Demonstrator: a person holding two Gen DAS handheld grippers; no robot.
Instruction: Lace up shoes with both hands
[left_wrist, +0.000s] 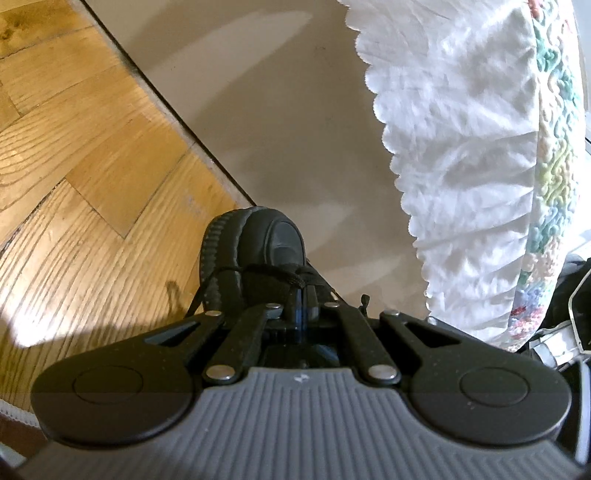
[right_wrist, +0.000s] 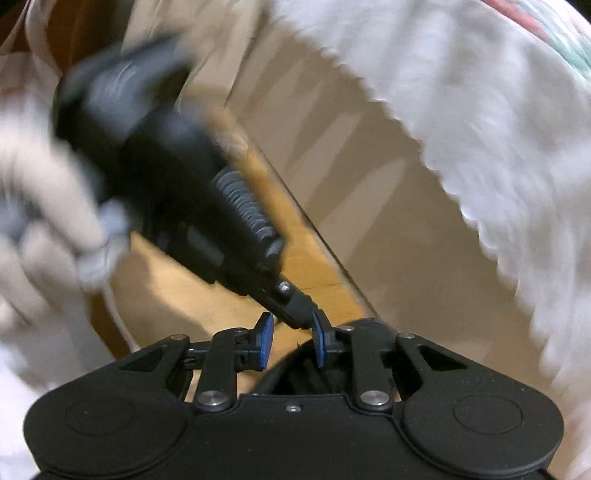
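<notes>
Shoe (left_wrist: 255, 251): black, matte, ribbed sole edge; laces (left_wrist: 295, 278) black too. Floor (left_wrist: 92, 155): honey-yellow wood, herringbone parquet, dark grain lines. Next to it a plain beige panel (left_wrist: 266, 110). Bedspread (left_wrist: 461, 147): white, scalloped hem, pastel green/yellow/pink quilted swirls along edge. Right gripper (right_wrist: 291, 341): black body, blue pads (right_wrist: 265, 341). Left gripper (left_wrist: 301, 299): black with grey ribbed housing.

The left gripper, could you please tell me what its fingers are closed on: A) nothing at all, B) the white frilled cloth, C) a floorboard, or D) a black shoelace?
D: in the left wrist view the left gripper has its fingers pressed together on the black shoelace over the black shoe.
</notes>
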